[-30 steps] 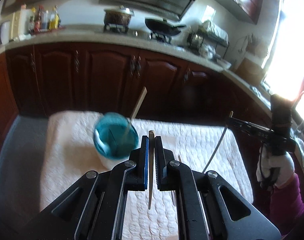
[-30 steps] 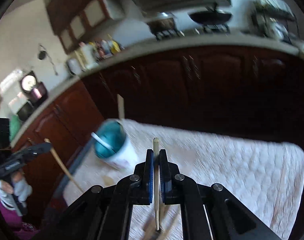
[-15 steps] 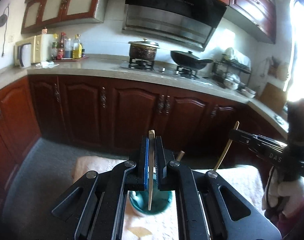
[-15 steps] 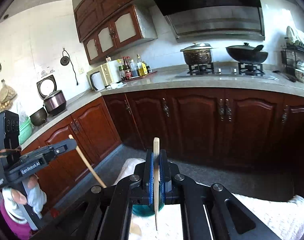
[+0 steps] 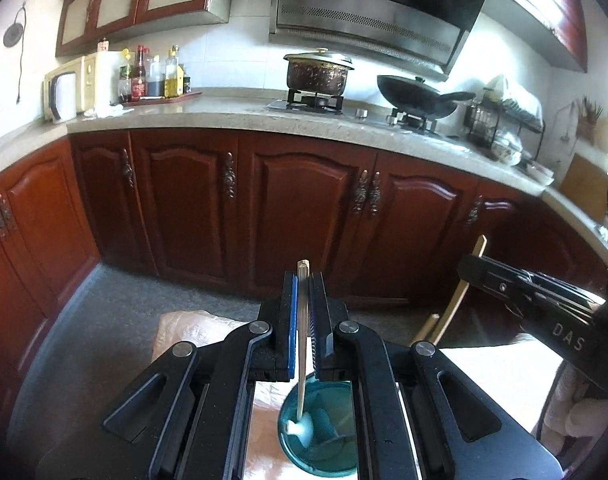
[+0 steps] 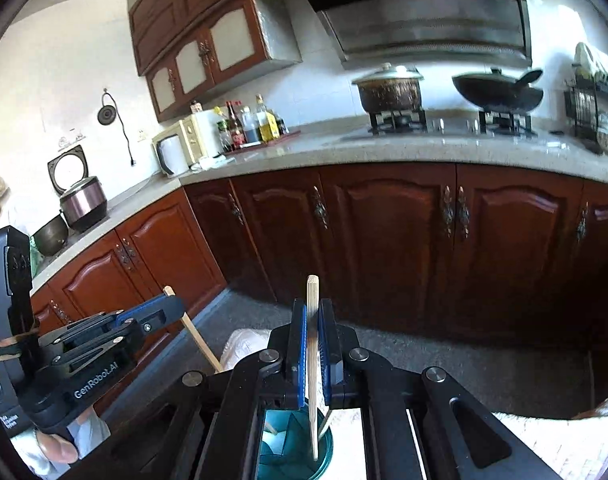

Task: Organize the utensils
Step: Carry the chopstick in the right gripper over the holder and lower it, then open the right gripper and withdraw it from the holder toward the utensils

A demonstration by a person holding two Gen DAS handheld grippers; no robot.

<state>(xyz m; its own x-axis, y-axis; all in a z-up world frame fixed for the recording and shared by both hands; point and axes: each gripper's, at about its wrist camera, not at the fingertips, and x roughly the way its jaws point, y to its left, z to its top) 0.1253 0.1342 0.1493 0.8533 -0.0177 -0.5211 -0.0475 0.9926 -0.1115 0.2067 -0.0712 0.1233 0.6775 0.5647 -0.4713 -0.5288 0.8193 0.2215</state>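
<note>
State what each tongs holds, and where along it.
Left tongs clamp a wooden chopstick near its upper end. Right tongs clamp another chopstick likewise. Both lower tips hang over the teal cup.

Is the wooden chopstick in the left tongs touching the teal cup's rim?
Cannot tell. In the left wrist view the wooden chopstick, clamped in the left tongs, ends over the teal cup opening, but no gap or contact with the rim shows plainly.

Utensils (image 6: 324, 426) crowding teal cup (image 6: 300, 452) mouth
</note>
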